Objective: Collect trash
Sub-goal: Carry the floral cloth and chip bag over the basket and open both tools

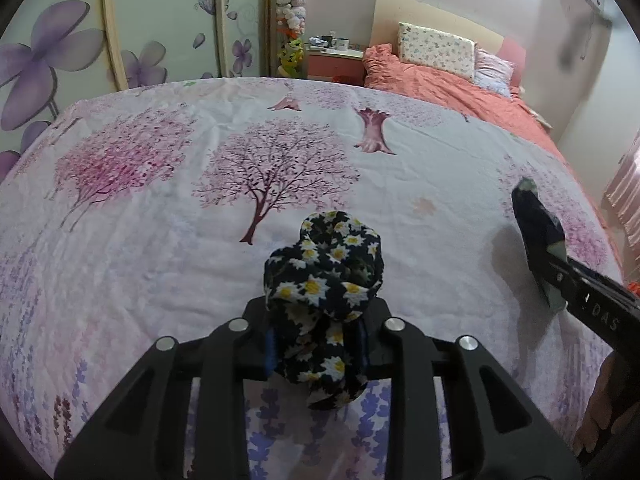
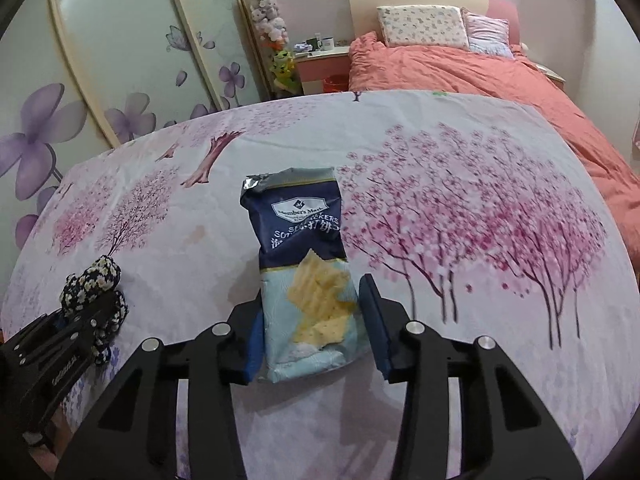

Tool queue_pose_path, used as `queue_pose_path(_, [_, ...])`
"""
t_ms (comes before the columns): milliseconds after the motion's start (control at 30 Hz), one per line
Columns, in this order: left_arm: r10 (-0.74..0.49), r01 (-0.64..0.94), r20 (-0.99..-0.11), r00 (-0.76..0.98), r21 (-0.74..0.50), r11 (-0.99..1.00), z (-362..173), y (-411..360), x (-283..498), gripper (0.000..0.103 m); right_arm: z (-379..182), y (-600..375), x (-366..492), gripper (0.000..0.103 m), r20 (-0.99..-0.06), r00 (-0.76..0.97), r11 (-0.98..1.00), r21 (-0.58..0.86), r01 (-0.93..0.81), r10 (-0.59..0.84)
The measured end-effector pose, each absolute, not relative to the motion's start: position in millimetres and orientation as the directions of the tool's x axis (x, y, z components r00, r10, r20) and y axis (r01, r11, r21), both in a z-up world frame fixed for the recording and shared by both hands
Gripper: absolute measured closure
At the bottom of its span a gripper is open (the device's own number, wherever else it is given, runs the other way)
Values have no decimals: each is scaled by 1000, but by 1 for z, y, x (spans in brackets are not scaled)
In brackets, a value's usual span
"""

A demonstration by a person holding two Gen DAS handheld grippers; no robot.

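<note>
While a tree-print sheet (image 2: 480, 152) covers the bench, the right gripper (image 2: 312, 320) straddles an opened soda-cracker packet (image 2: 304, 264), fingers spread, one pad clear of it. The left gripper (image 1: 316, 344) pinches a daisy-print cloth bundle (image 1: 324, 276). Judging by this, collection is barely underway; no bin is visible.

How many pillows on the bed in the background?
2. A cream floral-print pillow leans on the headboard; a smaller pink striped pillow sits just right of it, partly tucked behind. More could be hidden under the coral duvet.
</note>
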State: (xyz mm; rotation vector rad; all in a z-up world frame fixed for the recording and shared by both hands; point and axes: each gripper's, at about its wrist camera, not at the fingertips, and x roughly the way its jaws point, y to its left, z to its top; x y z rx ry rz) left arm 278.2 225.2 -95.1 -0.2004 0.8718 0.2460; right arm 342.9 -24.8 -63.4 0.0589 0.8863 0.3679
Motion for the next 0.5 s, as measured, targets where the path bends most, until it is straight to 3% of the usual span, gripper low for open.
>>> queue_pose_path(200, [57, -251, -773, 632, -134, 959, -91, 226, 278, 81, -61, -50, 333, 61, -748, 584, 947, 206, -248, 316])
queue_pose_path(500, [34, -189, -747, 664, -123, 974, -69, 197, 272, 82, -44, -82, 315, 61, -714, 625, 949, 220, -227, 315])
